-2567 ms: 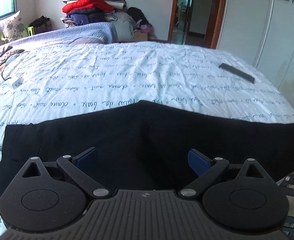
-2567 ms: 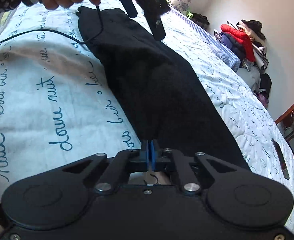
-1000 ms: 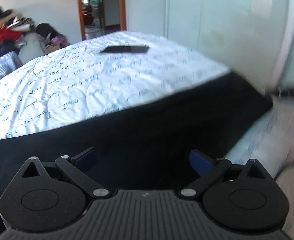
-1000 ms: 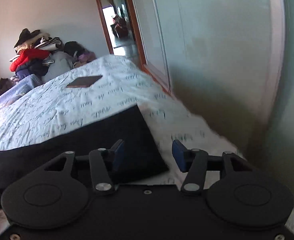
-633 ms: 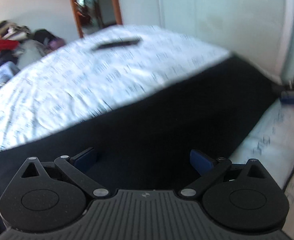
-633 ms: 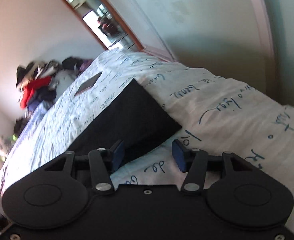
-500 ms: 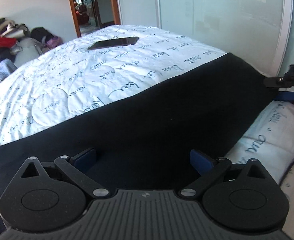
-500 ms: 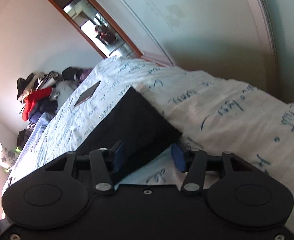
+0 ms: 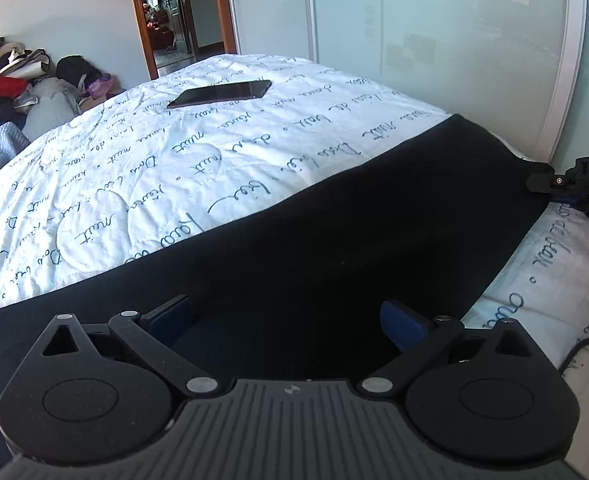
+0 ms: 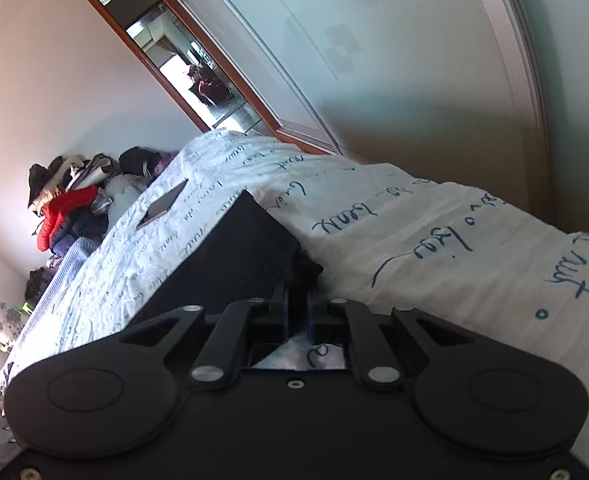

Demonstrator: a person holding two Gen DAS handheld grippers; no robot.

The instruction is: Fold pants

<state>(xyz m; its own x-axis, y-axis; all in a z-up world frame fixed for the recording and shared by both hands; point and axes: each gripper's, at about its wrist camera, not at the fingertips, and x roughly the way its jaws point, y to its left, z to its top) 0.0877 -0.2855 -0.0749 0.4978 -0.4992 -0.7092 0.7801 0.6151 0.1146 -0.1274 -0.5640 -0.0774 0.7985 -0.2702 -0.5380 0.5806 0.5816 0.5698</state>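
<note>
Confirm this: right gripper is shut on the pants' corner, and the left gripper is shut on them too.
Half wrong. The left gripper is open, its fingers spread above the black pants, as the left wrist view shows. The right gripper is indeed shut on the pants' corner.

Bright daylight, both views sharp. Fisheye bending curves the wardrobe door (image 9: 434, 52) at the right; black vignette fills the corners. The pants (image 9: 334, 240) read as featureless black.

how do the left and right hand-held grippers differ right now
The left hand-held gripper is open, its blue pads wide apart; the right hand-held gripper is shut on the black pants. The left grips nothing, hovering over the middle of the pants; the right pinches their corner by the bed's edge. Both are black with blue pads and point at the pants.
</note>
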